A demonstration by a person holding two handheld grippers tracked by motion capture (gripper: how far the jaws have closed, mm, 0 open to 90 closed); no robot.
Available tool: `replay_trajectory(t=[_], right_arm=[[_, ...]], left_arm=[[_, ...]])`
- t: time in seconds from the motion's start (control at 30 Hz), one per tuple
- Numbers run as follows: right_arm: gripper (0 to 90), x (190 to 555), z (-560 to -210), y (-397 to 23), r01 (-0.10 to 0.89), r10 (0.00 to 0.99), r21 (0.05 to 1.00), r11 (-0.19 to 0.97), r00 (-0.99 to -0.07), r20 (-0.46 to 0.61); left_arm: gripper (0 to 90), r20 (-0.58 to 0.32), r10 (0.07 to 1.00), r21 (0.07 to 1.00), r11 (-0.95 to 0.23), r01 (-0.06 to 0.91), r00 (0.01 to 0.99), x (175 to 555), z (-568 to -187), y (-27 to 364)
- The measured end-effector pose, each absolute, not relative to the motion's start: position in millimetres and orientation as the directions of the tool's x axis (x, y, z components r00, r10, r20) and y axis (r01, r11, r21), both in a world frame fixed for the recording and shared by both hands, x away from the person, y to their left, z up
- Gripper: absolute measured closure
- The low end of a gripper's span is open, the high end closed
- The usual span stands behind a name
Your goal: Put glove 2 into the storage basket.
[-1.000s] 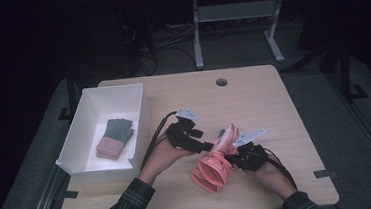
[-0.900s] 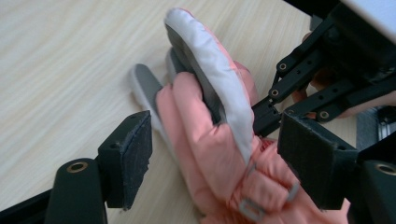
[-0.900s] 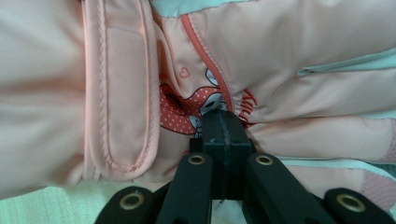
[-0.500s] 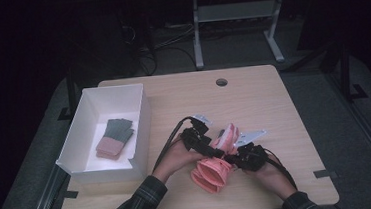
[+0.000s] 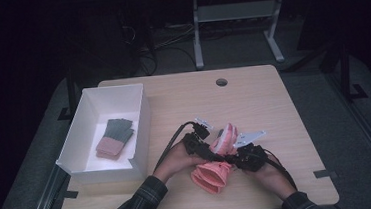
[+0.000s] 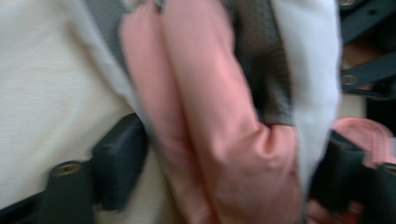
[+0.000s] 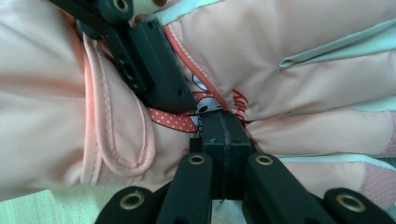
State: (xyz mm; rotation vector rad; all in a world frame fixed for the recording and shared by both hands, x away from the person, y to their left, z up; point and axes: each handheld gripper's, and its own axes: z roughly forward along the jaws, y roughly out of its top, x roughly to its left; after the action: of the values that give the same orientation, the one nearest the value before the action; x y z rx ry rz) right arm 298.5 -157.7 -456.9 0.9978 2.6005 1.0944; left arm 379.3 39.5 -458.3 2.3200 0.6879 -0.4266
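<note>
A pink padded glove [image 5: 211, 175] lies on the wooden table [image 5: 253, 104] near its front edge, between the person's two hands. My left gripper [image 5: 213, 155] reaches onto it from the left. In the left gripper view the glove [image 6: 210, 116] fills the gap between the two pads of the left gripper [image 6: 231, 165], whose jaws have just been closing and now press on it. My right gripper [image 7: 223, 126] is shut, pinching the glove's fabric [image 7: 303, 93] beside a small printed patch. One finger of the left gripper [image 7: 159, 70] lies across the glove just beyond it.
A white open box [image 5: 139, 118] stands at the table's left with a folded grey and pink pair of gloves [image 5: 115, 137] inside. A round cable hole [image 5: 221, 82] sits near the far edge. Beyond the table, a metal stand's legs rise from the dark floor [image 5: 199, 43].
My left gripper has come down and to the right, from just beside the glove onto it. The right gripper and its hand have kept still.
</note>
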Motion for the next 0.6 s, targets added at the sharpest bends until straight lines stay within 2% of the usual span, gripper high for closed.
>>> replay_trajectory(t=[0.23, 0.47, 0.6], right_arm=[[90.0, 298.4, -457.2, -158.7, 0.525, 0.633, 0.684, 0.506, -0.765, 0.119], [90.0, 296.7, -454.7, -162.3, 0.519, 0.631, 0.693, 0.5, -0.767, 0.119], [83.1, 294.2, -450.6, -169.1, 0.523, 0.625, 0.707, 0.476, -0.766, 0.147]], left_arm=[[38.4, -0.524, 0.326, 0.497, -0.633, 0.593, 0.787, 383.7, -461.5, 43.2], [53.8, -0.543, 0.313, 0.493, -0.632, 0.598, 0.779, 386.2, -461.8, 46.9], [59.7, -0.546, 0.307, 0.497, -0.63, 0.597, 0.779, 386.1, -460.9, 47.2]])
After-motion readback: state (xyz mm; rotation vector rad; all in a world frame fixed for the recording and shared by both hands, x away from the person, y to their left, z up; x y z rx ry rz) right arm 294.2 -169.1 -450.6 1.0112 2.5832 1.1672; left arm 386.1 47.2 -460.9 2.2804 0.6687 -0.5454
